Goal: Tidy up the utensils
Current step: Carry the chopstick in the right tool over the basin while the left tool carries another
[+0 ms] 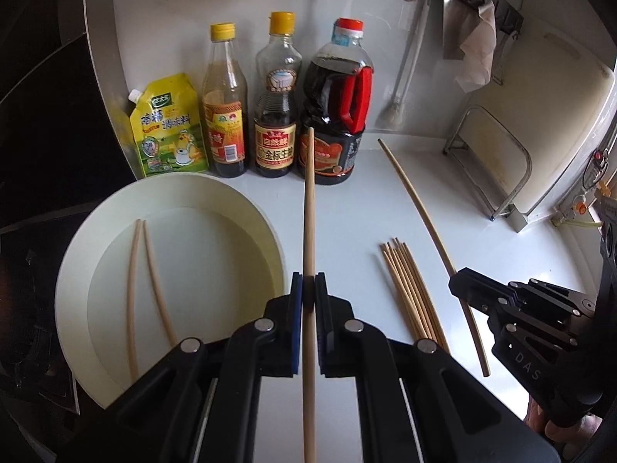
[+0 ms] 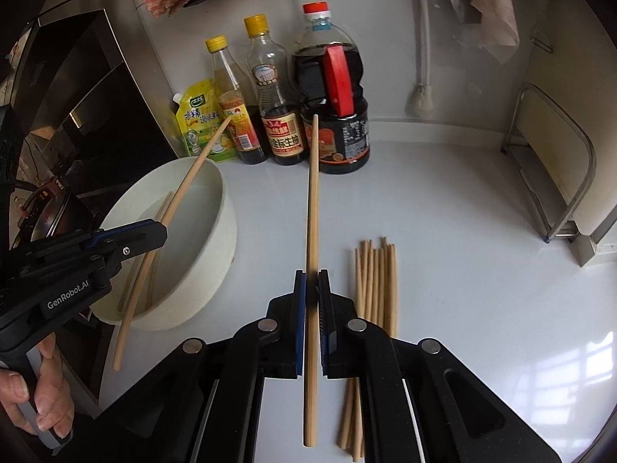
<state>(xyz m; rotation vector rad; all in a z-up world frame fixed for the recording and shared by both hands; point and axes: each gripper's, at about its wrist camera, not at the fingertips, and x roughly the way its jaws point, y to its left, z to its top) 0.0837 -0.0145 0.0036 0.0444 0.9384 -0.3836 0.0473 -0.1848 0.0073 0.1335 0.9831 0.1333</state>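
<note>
Both views are evenly daylit and sharp; a window's glare is mirrored on the white countertop [image 2: 501, 231], and edges are bent and darkened around it.

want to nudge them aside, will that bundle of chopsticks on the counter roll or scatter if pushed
The chopsticks lie loose and unbound, so they would probably scatter. They look round and thin, so likely to roll on the smooth counter. Probably light and stiff.

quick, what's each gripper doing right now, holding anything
Left gripper: closed on one chopstick, beside the white bowl.
Right gripper: closed on another chopstick, next to the loose chopstick pile.
</note>
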